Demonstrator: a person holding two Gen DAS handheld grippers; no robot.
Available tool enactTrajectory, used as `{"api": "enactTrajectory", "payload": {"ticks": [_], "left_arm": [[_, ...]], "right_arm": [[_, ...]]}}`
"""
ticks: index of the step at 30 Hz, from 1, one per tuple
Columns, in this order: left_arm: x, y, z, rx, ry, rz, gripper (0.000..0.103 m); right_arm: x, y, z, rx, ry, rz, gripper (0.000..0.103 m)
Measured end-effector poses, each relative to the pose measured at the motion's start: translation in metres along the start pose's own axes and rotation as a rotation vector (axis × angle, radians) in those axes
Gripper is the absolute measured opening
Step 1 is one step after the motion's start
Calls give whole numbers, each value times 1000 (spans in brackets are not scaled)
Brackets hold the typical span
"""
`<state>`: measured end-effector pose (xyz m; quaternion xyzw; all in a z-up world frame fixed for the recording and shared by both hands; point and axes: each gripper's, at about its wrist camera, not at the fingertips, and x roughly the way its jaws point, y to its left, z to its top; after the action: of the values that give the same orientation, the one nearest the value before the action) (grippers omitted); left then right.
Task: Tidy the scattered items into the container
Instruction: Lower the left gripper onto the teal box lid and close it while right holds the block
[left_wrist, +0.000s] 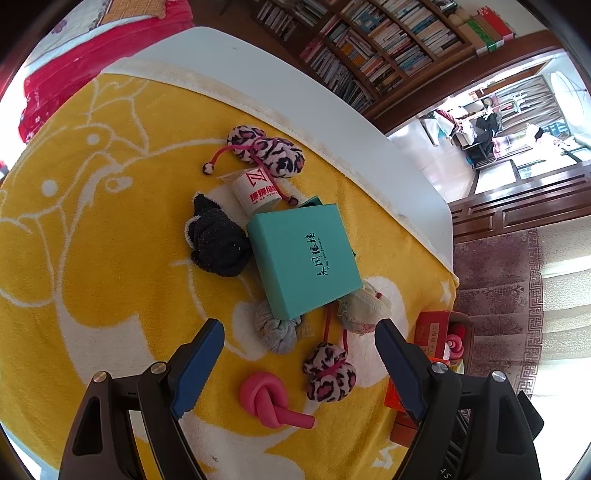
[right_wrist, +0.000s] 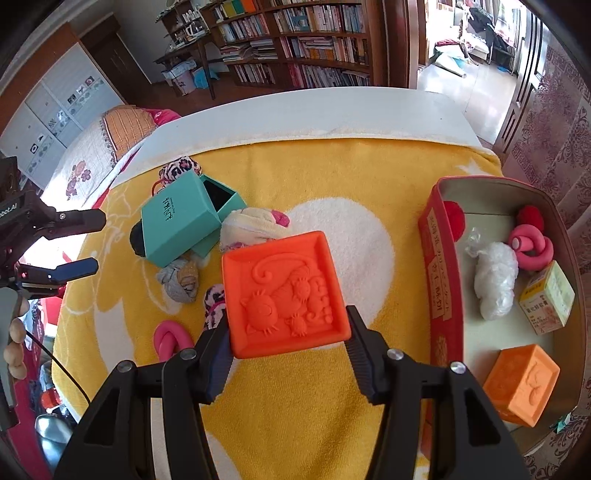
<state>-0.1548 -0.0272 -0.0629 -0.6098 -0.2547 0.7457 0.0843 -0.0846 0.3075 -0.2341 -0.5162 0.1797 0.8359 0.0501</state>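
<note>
Left wrist view first: the left gripper (left_wrist: 299, 365) hangs spread wide over the yellow blanket (left_wrist: 110, 258), nothing between its blue pads, with a knotted pink foam tube (left_wrist: 269, 400) just below the gap at six o'clock and a leopard-print pouch (left_wrist: 328, 371) right in between. Up at twelve o'clock sits the teal jewellery box (left_wrist: 303, 254), a black sock bundle (left_wrist: 218, 243) at its nine o'clock, a grey sock ball (left_wrist: 275, 328) and a beige sock ball (left_wrist: 364, 308) tucked along its near edge, a white roll with red lettering (left_wrist: 256, 190) beyond it. Over to the right wrist view: the right gripper (right_wrist: 288, 334) is pinching an orange embossed square block (right_wrist: 284, 291), pads pressed on both its sides, lifted clear of the blanket. At three o'clock, the red tin container (right_wrist: 439, 258) stands open, holding a second orange block (right_wrist: 522, 386), a white plastic wad (right_wrist: 495, 280), a small medicine carton (right_wrist: 546, 297) and another pink knot (right_wrist: 532, 245).
</note>
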Motion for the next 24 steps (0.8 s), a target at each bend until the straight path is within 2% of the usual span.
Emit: {"api": "enactTrajectory", "payload": {"ticks": [2,10,16,24], "left_arm": [[1,-4,0,-4,-6,-1,102],[13,-22,5,0,-23,25,102],[27,-32,15,-41,-30,32,102],[50,-39,22,-99,-28,102,102]], "right_arm": [[-8,-5,-3,12,-16,5,60],[-28,-26,-12,61,-50,4,60],[-40,-39,-15,80,-78,-3,60],[-54,-56,-14,96,-116,-16,60]]}}
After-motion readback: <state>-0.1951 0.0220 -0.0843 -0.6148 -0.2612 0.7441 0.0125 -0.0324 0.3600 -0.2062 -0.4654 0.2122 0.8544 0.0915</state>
